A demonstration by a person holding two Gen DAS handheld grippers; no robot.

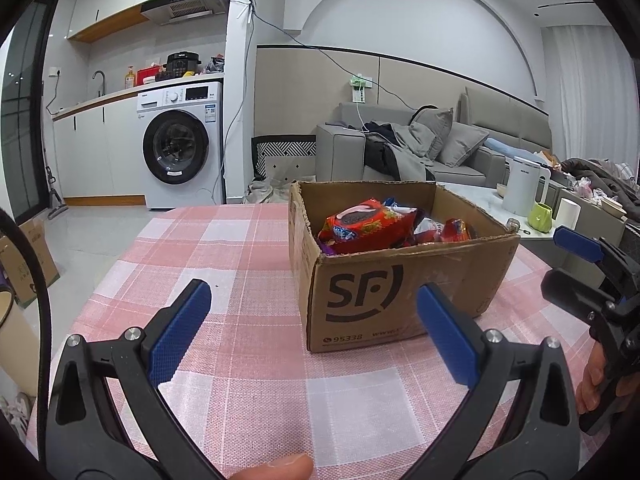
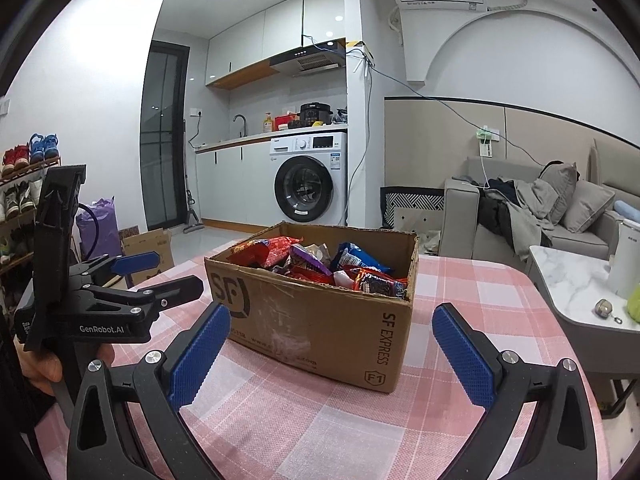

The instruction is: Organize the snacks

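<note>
Left tool (image 1: 314, 308): fingers spread apart, holding nothing.
Right tool (image 2: 332, 330): fingers spread apart, holding nothing.
Cardboard box (image 1: 400, 292): on checked surface (image 1: 224, 248), filled with snack packets (image 2: 320, 266).

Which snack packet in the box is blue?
The blue packet near the cardboard box's back right corner; the neighbours are red, orange or purple.

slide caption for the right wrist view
Open right tool faces a snack-filled cardboard box on a pink checked tablecloth.
</note>
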